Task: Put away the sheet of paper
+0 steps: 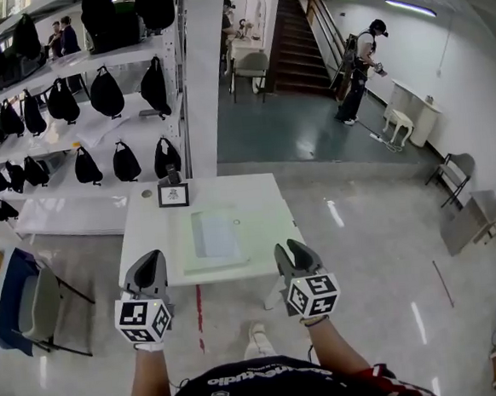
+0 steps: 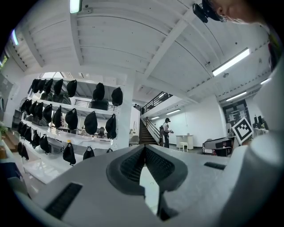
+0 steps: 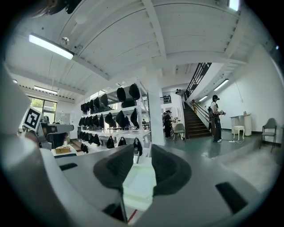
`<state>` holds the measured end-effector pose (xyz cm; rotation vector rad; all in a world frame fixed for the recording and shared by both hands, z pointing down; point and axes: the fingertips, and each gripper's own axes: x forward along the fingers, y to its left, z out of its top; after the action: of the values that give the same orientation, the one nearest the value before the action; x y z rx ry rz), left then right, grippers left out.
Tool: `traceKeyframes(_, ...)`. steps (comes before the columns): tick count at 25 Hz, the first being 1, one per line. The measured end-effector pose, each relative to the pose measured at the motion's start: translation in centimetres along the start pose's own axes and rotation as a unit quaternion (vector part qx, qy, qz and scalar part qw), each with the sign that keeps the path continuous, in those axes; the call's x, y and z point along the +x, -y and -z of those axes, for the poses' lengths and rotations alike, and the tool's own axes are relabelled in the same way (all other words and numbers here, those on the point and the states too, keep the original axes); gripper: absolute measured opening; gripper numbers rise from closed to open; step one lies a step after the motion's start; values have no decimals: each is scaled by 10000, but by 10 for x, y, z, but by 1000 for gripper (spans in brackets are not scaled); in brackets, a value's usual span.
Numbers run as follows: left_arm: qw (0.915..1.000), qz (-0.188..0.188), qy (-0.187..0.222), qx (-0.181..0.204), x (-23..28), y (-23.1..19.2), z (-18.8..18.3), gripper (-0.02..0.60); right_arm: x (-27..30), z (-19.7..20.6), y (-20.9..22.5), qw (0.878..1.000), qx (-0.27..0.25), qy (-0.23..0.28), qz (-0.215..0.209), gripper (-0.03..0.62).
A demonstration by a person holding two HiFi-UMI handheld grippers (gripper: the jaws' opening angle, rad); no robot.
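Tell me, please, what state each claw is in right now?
Left claw: closed, empty.
Right claw: open, empty.

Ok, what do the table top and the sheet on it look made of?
Table: white, smooth, faintly glossy, probably laminate or painted board. Sheet: pale grey-blue, thin, lying flat, no glare, which fits paper, though thin plastic film can't be ruled out.
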<state>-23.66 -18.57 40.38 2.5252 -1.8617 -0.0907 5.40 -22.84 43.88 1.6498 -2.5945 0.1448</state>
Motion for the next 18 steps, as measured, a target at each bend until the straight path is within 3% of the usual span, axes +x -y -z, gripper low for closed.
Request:
traceKeyframes(4, 10000, 32, -19, 9, -1, 5, 5, 6, -2, -1, -2, 9999, -119, -11, -18, 60)
traceKeyframes(12, 9999, 67, 3, 104, -7, 14, 1, 6, -10, -9, -6, 9998, -214, 52, 6, 1)
traceKeyframes(18, 9999, 123, 9, 66, -11, 22, 2, 6, -17, -12, -8, 9996, -253, 82, 19, -9)
